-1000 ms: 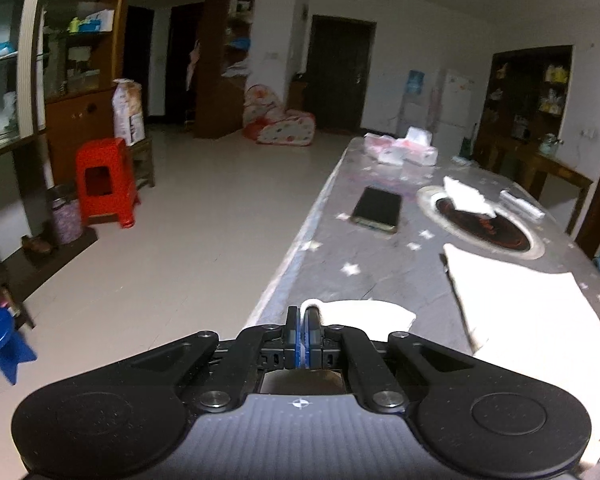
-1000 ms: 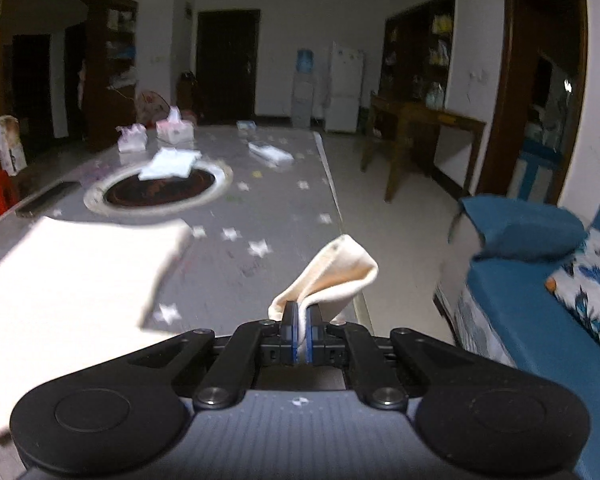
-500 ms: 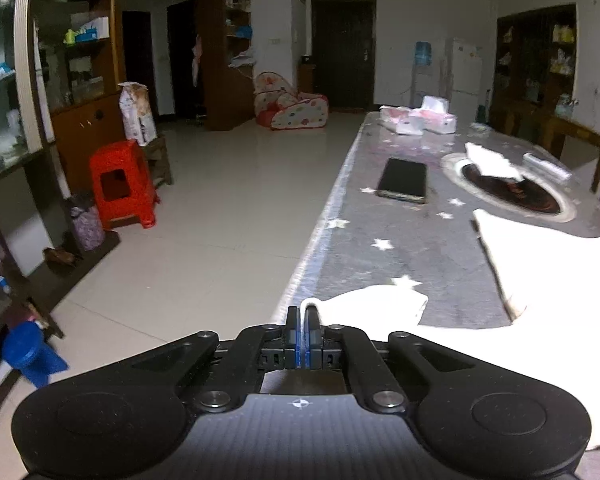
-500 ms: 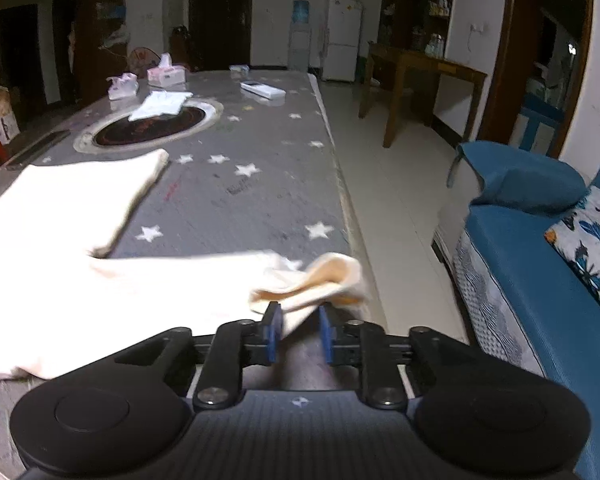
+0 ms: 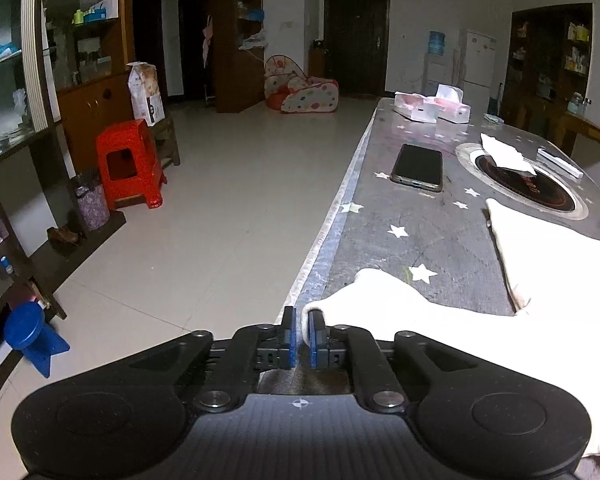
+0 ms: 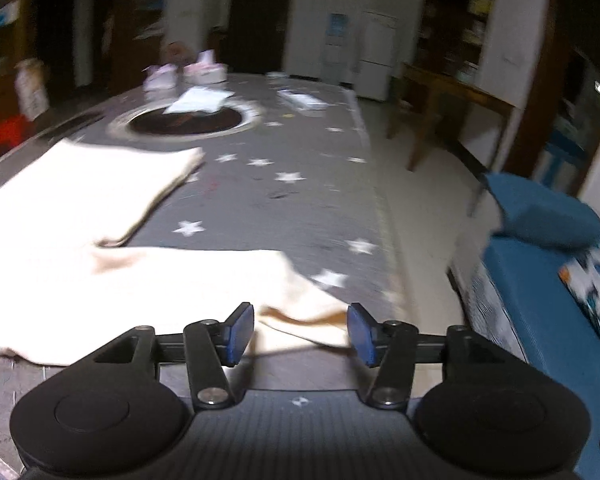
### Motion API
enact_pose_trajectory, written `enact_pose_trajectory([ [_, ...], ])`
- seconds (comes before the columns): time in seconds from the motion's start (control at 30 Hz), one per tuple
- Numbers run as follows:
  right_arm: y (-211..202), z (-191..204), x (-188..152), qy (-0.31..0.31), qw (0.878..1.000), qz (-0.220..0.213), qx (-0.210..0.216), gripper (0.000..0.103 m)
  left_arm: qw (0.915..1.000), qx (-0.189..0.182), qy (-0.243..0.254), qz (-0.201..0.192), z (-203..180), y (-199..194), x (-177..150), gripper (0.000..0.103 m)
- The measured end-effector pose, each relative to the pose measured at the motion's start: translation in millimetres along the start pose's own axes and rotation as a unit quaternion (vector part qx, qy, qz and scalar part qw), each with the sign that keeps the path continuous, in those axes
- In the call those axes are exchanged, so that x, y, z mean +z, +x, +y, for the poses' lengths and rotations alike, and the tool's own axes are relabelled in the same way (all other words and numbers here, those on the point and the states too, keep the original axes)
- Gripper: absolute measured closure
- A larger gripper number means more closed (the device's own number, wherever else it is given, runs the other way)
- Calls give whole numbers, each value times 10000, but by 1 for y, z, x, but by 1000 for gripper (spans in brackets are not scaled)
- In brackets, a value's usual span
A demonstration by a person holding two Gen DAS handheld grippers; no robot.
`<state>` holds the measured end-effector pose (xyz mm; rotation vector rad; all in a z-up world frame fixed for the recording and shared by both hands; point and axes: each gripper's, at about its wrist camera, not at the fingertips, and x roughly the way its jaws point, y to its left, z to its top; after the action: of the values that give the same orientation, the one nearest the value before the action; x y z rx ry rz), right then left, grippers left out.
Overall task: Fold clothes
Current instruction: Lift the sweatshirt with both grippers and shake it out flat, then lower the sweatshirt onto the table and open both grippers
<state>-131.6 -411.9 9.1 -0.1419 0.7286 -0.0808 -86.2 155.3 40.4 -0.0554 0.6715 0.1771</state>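
Right hand-held gripper (image 6: 300,334) wide open, cream garment (image 6: 148,280) just ahead; left hand-held gripper (image 5: 302,330) apparently slightly parted.

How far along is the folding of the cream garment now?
Done: the cream garment lies spread on the starred table. In hand: nothing. The right gripper is wide open at one end of the cloth, and the left gripper is slightly open beside the other end. Left: probably most of the folding, since the piece is still long and wide.
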Motion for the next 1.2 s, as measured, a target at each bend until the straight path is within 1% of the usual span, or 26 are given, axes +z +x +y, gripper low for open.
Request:
enact_pose_trajectory([
  [0.03, 5, 3, 2, -108, 9999, 25, -14, 44, 10000, 15, 15, -23, 1, -2, 0, 90],
  [0.07, 11, 5, 5, -216, 9997, 49, -28, 44, 10000, 30, 29, -47, 2, -4, 1, 88],
  [0.13, 21, 10, 9, -433, 9990, 98, -57, 43, 9999, 64, 44, -80, 4, -8, 2, 80],
  [0.17, 26, 7, 12, -450, 9988, 111, -147, 43, 9999, 84, 43, -88, 5, -9, 2, 78],
  [0.2, 30, 0, 15, -406, 9986, 111, -321, 43, 9999, 126, 25, -92, 7, -9, 3, 76],
  [0.27, 36, -17, 21, -251, 9967, 81, -767, 43, 9998, 195, -27, -86, 9, -8, 4, 76],
  [0.3, 37, -25, 23, -135, 9956, 69, -923, 42, 9997, 229, -53, -83, 10, -7, 5, 76],
  [0.37, 34, -39, 28, 189, 9949, 52, -993, 42, 9997, 231, -90, -87, 9, -7, 6, 76],
  [0.4, 31, -42, 29, 281, 9952, 23, -933, 42, 9997, 203, -82, -116, 7, -8, 7, 76],
  [0.47, 26, -34, 29, 185, 9975, -44, -682, 42, 9997, 184, -57, -178, 2, -9, 10, 76],
  [0.53, 22, -24, 28, 51, 9992, -91, -381, 42, 9998, 36, -49, -208, -6, -9, 13, 76],
  [0.63, 28, -8, 26, -42, 9998, -39, 170, 42, 9993, -291, 114, -194, -28, -7, 16, 76],
  [0.7, 37, -2, 26, -17, 9993, 15, 385, 42, 9982, -545, 208, -172, -44, -4, 17, 76],
  [0.77, 41, 1, 26, 6, 9989, 78, 462, 42, 9962, -812, 271, -151, -61, -1, 18, 76],
  [0.93, 39, -15, 15, 378, 9968, 279, 650, 42, 9894, -1360, 518, -25, -105, 14, 22, 76],
  [1.03, 33, -23, 9, 387, 9967, 377, 603, 42, 9836, -1660, 700, 57, -131, 25, 27, 76],
  [1.2, 23, -25, 5, 330, 9966, 557, 511, 42, 9762, -1871, 1076, 202, -168, 44, 31, 76],
])
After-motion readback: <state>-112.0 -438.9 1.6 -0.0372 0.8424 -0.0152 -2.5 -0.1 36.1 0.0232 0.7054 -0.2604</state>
